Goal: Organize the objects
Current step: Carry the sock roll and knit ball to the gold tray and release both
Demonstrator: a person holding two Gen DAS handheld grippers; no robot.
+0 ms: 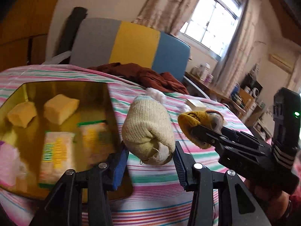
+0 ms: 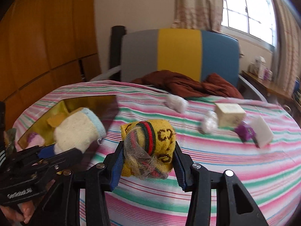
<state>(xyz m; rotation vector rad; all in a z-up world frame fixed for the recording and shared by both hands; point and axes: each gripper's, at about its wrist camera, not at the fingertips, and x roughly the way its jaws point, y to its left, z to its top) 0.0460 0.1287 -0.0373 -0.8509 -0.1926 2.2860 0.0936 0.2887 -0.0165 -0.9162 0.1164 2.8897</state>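
Observation:
My left gripper is shut on a cream rolled sock and holds it above the striped bed, just right of a gold tin box. The same sock shows in the right wrist view beside the box. My right gripper is shut on a yellow rolled sock with red and green bands and holds it above the bed. That sock and gripper show at the right of the left wrist view.
The box holds yellow sponges, packets and a pink item. On the bed lie white fluffy balls, a cream box, a purple item, a white block and brown cloth. A headboard stands behind.

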